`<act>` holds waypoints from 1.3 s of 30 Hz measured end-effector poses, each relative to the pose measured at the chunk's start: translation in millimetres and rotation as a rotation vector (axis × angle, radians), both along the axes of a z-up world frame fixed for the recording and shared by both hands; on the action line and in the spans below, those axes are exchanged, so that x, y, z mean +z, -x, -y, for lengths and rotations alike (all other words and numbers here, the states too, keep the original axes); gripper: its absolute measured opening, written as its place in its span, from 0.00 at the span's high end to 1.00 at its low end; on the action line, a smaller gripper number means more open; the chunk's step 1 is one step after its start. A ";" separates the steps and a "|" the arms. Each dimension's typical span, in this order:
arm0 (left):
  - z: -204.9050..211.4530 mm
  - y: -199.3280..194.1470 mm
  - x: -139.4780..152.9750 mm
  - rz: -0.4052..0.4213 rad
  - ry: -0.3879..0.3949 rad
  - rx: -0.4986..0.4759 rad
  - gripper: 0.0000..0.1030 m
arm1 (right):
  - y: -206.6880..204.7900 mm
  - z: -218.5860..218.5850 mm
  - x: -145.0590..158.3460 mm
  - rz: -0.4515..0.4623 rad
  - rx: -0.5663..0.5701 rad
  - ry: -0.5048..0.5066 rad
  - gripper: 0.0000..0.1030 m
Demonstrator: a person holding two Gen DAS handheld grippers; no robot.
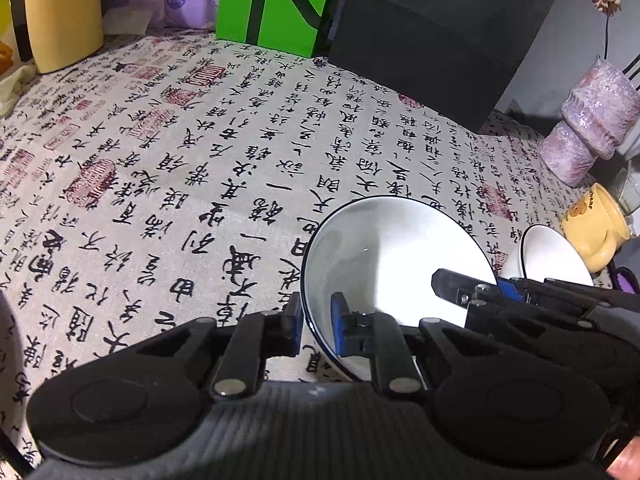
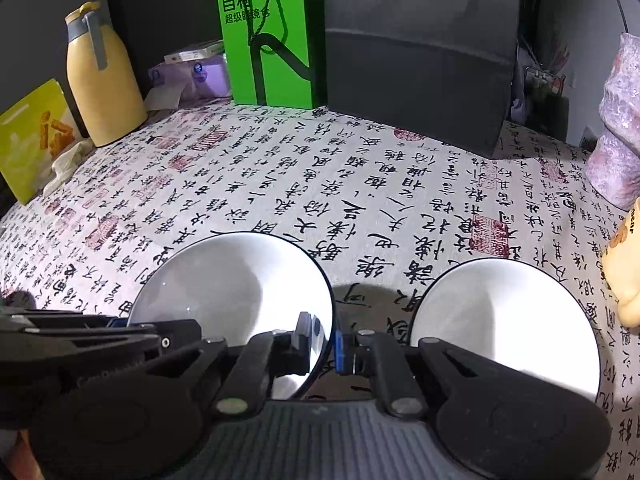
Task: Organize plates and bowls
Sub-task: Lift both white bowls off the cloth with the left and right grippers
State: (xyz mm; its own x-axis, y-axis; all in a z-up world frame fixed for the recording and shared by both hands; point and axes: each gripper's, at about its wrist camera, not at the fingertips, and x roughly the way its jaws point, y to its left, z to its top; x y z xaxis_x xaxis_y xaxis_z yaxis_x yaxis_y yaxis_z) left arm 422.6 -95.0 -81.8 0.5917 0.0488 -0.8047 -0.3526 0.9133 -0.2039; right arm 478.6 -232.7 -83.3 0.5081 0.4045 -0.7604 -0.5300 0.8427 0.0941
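A large white bowl (image 1: 392, 248) (image 2: 232, 280) with a thin dark rim rests on the calligraphy-print tablecloth (image 1: 180, 160). My left gripper (image 1: 318, 328) is shut on its near left rim, one pad outside the wall and the blue pad inside. My right gripper (image 2: 323, 340) is shut on the same bowl's right rim, which runs between its pads. Each gripper shows in the other's view: the right gripper (image 1: 468, 292) reaches over the bowl's right side, and the left gripper (image 2: 160, 334) lies at its left edge. A smaller white bowl (image 1: 552, 256) (image 2: 504, 320) sits just right of the large one, untouched.
Along the back stand a yellow jug (image 2: 104, 88), purple tissue packs (image 1: 180, 4), a green bag (image 2: 268, 40) and a dark box (image 1: 440, 40). A purple vase (image 1: 588, 120) and yellow mug (image 1: 592, 224) crowd the right edge. A yellow snack pack (image 2: 32, 144) leans at far left.
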 end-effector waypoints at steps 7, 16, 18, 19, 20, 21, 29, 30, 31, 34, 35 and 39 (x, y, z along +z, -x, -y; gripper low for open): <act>-1.9 0.0 0.6 -0.002 0.009 0.011 0.86 | 1.9 0.7 1.4 0.015 0.002 -0.027 0.90; -11.3 6.7 6.6 0.026 -0.013 0.028 0.86 | 11.9 -9.2 1.9 0.051 0.037 -0.028 0.90; -13.2 8.6 8.5 0.034 -0.013 0.030 0.86 | 12.9 -9.2 2.4 0.049 0.040 -0.037 0.90; -13.4 9.3 9.1 0.035 -0.014 0.031 0.86 | 13.7 -9.1 3.0 0.049 0.042 -0.042 0.90; -14.5 10.1 9.6 0.036 -0.011 0.034 0.86 | 14.5 -9.6 3.4 0.050 0.044 -0.045 0.90; -15.1 10.7 9.3 0.036 -0.010 0.037 0.86 | 15.6 -10.3 3.9 0.053 0.046 -0.046 0.90; -18.5 16.0 18.2 0.047 -0.031 0.050 0.86 | 19.3 -16.6 6.8 0.063 0.051 -0.046 0.90; -18.5 16.4 19.1 0.046 -0.033 0.051 0.86 | 19.9 -16.9 7.6 0.065 0.051 -0.047 0.90; -18.9 17.2 20.0 0.047 -0.034 0.051 0.86 | 20.4 -17.4 8.8 0.068 0.051 -0.048 0.90; -20.1 20.1 21.2 0.049 -0.029 0.048 0.86 | 23.6 -19.0 13.0 0.079 0.050 -0.047 0.90; -20.4 21.0 21.5 0.050 -0.028 0.047 0.86 | 24.8 -19.2 14.4 0.082 0.049 -0.047 0.90; -19.1 25.3 25.0 0.057 -0.035 0.039 0.86 | 30.2 -18.3 19.1 0.089 0.041 -0.053 0.90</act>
